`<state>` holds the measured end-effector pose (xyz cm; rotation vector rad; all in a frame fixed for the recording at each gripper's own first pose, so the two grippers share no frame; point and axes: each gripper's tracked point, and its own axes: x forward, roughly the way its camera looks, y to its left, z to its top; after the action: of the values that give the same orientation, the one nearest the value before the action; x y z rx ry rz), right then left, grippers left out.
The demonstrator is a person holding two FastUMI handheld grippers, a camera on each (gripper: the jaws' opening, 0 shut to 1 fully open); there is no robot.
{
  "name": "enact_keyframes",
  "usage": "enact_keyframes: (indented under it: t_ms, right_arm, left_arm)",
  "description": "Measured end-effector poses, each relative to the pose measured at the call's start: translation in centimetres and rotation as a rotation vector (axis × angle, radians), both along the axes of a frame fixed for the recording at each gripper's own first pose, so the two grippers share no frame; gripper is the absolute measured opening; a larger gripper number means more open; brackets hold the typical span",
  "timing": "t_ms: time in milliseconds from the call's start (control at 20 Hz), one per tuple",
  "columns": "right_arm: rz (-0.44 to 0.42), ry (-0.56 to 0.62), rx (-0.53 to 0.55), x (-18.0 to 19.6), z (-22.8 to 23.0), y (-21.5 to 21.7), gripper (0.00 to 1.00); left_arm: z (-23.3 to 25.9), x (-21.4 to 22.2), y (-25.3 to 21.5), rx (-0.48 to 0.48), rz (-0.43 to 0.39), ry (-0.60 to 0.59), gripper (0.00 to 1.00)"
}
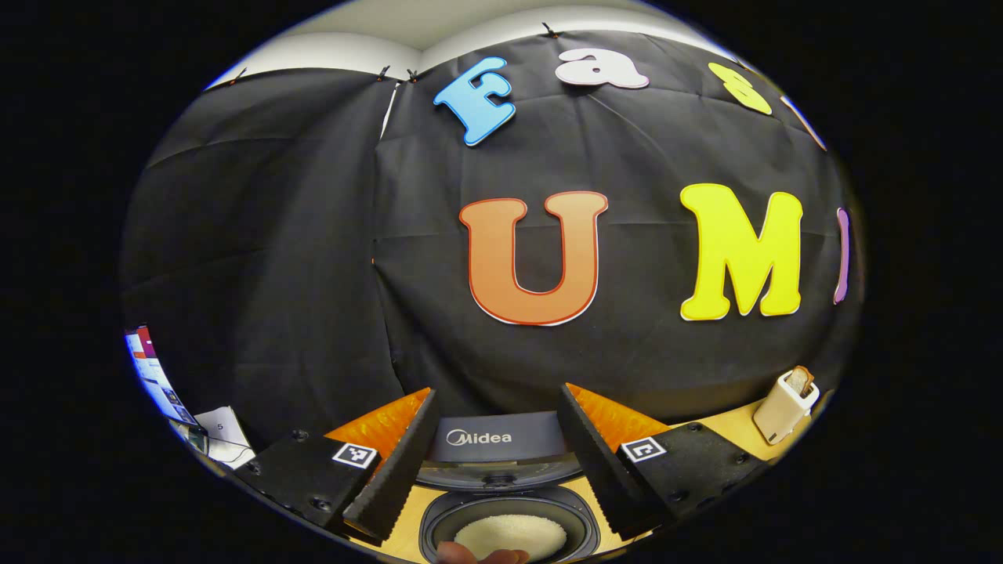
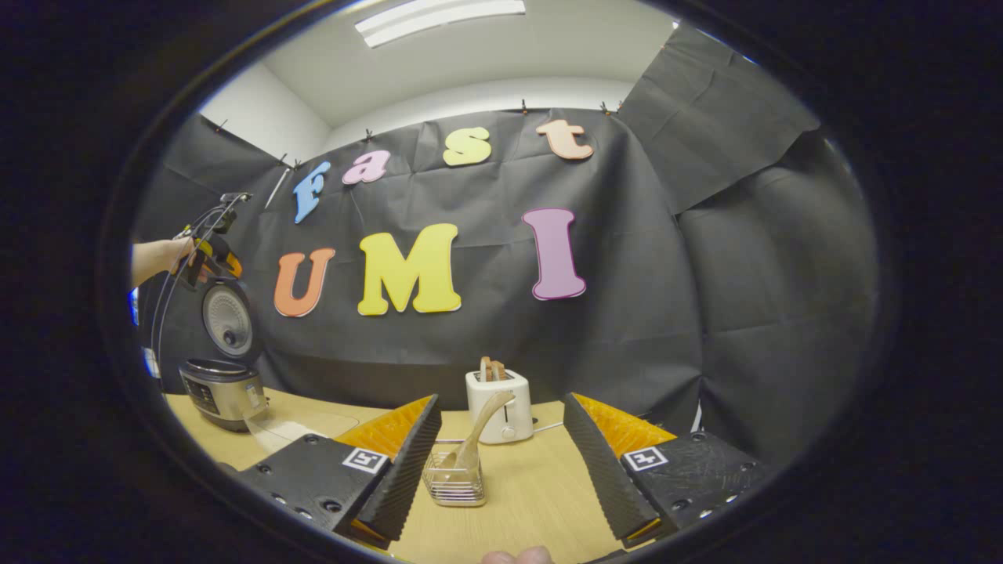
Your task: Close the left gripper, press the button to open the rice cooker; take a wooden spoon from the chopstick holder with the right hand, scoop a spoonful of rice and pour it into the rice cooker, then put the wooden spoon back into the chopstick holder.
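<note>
Two grippers work above a pale wooden table [image 2: 541,501] in a booth walled with black cloth, under a white ceiling with a strip light [image 2: 439,17]. In the left gripper view the left gripper [image 1: 495,458] hangs over the rice cooker [image 1: 509,517] with its jaws spread wide and nothing between them; the cooker's lid is up, and the dark inner pot holds a low mound of white rice [image 1: 510,536]. The raised lid carries the word "Midea" [image 1: 479,438]. A fingertip [image 1: 454,553] shows at the bottom edge. Off to the right on the table stands a cream toaster [image 1: 786,406] with bread in its slot. In the right gripper view the right gripper [image 2: 501,462] also has its jaws open and empty, with the wire chopstick holder [image 2: 454,478] standing on the table ahead, between the two fingers but not touched by either. A wooden spoon [image 2: 478,435] leans in that holder, bowl upward. Just behind it sits the toaster with toast sticking up. Far left in this view the cooker stands open on the table, and a hand [image 2: 161,257] holds the other gripper above it.
</note>
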<state>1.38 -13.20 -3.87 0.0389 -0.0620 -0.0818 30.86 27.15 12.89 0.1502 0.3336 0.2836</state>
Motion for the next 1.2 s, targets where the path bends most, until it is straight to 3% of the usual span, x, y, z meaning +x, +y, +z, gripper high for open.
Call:
enact_keyframes:
  t_ms: [350,700,1050,1150,1200]
  right_arm:
    - [0.014,-0.011,-0.02,-0.4,0.5,1.1,0.93]
    - [0.064,-0.023,-0.005,-1.6,1.5,2.8,0.93]
    - [0.102,-0.04,-0.011,-3.5,2.6,4.0,0.9]
    - [0.109,-0.035,-0.016,-3.7,2.5,4.2,0.9]
    - [0.112,-0.032,-0.019,-3.9,2.4,4.3,0.9]
  left_arm:
    - [-0.2,-0.5,-0.2,-0.002,-0.005,-0.041,0.98]
    - [-2.5,-8.2,-2.8,0.021,-0.03,-0.076,0.98]
    - [-7.9,-15.2,-4.5,0.035,-0.029,-0.106,0.95]
    - [-9.6,-16.6,-4.7,0.039,-0.027,-0.101,1.0]
    - [-10.4,-17.2,-4.8,0.036,-0.024,-0.1,0.95]
